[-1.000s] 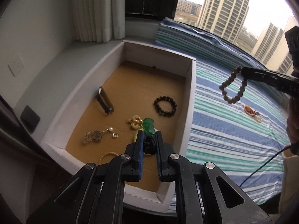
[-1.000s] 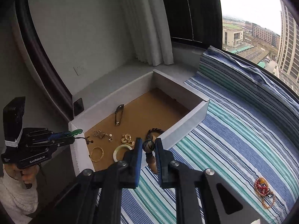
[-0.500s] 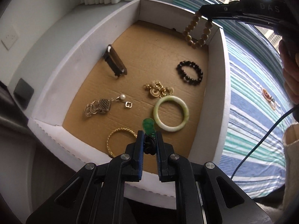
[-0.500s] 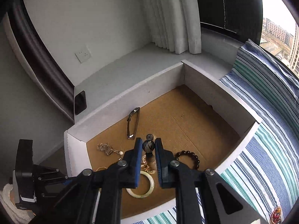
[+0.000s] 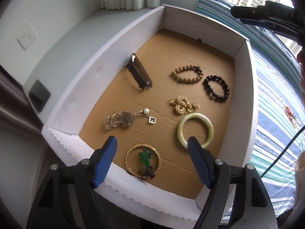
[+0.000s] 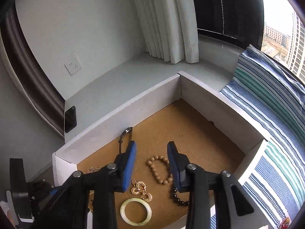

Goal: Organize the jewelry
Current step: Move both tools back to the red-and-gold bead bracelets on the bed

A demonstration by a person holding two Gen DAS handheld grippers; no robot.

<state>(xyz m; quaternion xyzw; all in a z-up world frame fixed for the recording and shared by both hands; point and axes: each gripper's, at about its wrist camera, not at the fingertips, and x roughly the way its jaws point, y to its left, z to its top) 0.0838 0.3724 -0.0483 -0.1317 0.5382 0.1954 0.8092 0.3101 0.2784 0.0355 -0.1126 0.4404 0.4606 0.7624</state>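
Only one bit of lettering is showing: pale capitals reading "DAS" along the black body of the right tool [image 5: 266,17], cut off at the picture's edge. Nothing on the jewelry or the box is carrying readable text.

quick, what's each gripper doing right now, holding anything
Left gripper: jaws just opened, empty; green pendant lies in the box.
Right gripper: jaws just opened, empty; tan bead bracelet lies below.
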